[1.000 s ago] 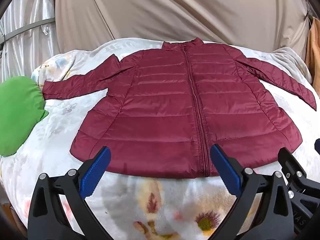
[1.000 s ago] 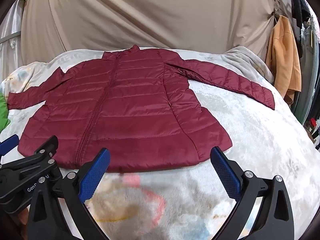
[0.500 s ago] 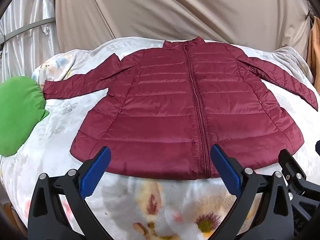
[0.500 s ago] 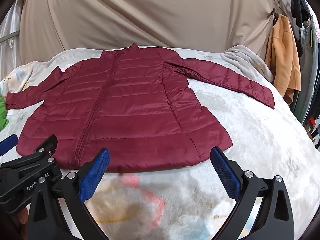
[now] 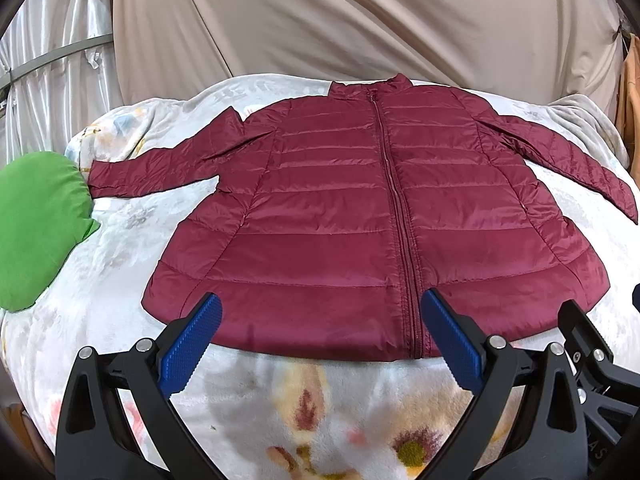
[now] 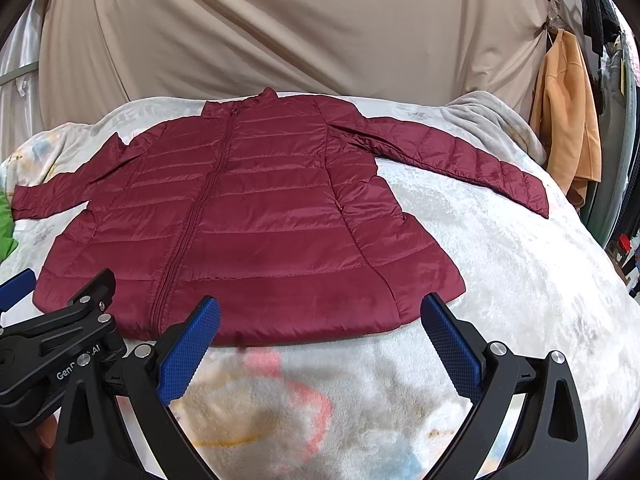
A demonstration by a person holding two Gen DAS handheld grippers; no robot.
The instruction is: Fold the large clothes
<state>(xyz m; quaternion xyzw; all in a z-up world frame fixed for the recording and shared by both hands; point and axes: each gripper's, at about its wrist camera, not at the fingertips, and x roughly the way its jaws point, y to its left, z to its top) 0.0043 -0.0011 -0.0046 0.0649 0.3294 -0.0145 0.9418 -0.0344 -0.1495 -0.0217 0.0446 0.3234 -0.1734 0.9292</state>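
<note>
Your left gripper (image 5: 320, 336) hides a strip of the jacket (image 5: 360, 216) hem behind each blue pad, and in the right view your right gripper (image 6: 320, 336) covers the hem the same way. The lower right corner of the left view shows only part of the right gripper's black frame, cut off by the edge; likewise the left gripper's frame sits half seen at the lower left of the right view, its printed label partly covered. The pillow (image 5: 36, 224) runs off the left edge. The orange garment (image 6: 568, 120) hanging at the upper right is squeezed by the lens, and the things behind it are too dark to make out. Both grippers stand wide apart, holding nothing and touching nothing; each hovers over the blanket (image 5: 120, 248) just below the hem. The jacket lies flat, zipped, front up in the middle of both frames, collar toward the beige sheet (image 5: 360, 20), sleeves spread to either side.
</note>
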